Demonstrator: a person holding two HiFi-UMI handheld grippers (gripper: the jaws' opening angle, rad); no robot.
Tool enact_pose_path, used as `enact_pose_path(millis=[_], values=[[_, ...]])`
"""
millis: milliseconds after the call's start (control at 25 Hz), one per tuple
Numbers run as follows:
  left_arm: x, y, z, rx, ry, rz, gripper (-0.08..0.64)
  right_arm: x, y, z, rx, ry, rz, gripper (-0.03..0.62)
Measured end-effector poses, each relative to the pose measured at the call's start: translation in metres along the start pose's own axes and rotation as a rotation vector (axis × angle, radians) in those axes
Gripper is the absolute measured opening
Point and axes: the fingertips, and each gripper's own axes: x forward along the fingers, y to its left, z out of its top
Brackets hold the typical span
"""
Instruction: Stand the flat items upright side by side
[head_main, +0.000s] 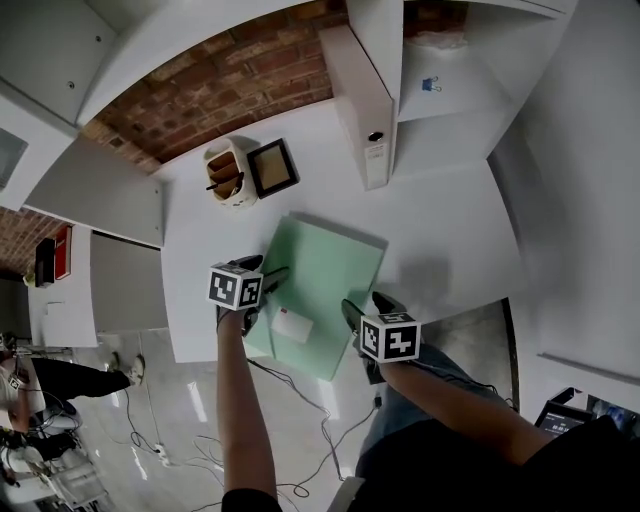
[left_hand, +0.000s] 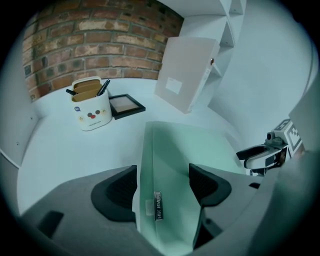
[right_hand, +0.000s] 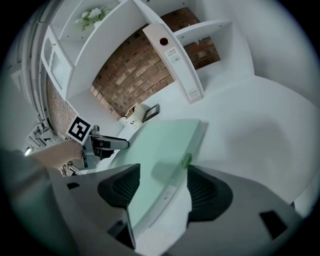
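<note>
Though flat, glossy mint-green folder (head_main: 325, 282)

Office-style desk setup, looks staged inside a lab or test room. White bench (head_main: 440, 240) sits against a brick wall (head_main: 250, 70). A white shelf unit (head_main: 450, 90) is on the right, with a blue binder clip (head_main: 431, 85) on one shelf and a plant (right_hand: 92, 15) up top. Desk clutter on the bench: white binder (head_main: 362, 100) standing on end, pen holder (head_main: 228, 172) with pens, small dark picture frame (head_main: 272, 167), green folder (head_main: 325, 280) lying flat. Test-room signs: loose cables (head_main: 300, 420) trailing over the pale floor below the bench edge, and a second person (head_main: 70, 378) off left among more gear.
</note>
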Motion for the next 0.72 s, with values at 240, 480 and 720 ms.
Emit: enact_pose_path(millis=[240,480,720], values=[[0.006,0.002,-0.004,-0.043,0.005,-0.036,0.304,0.008,-0.002,-0.01,0.03,0.039,-0.004,0.274],[0.009,0.0,-0.005,-0.08,-0.022,-0.064,0.303,0.014,0.003,-0.016,0.046,0.069,-0.01,0.273],[0.007,0.0,-0.005,-0.091,-0.049,-0.06,0.302,0.014,0.0,-0.016,0.025,0.074,-0.048,0.264]])
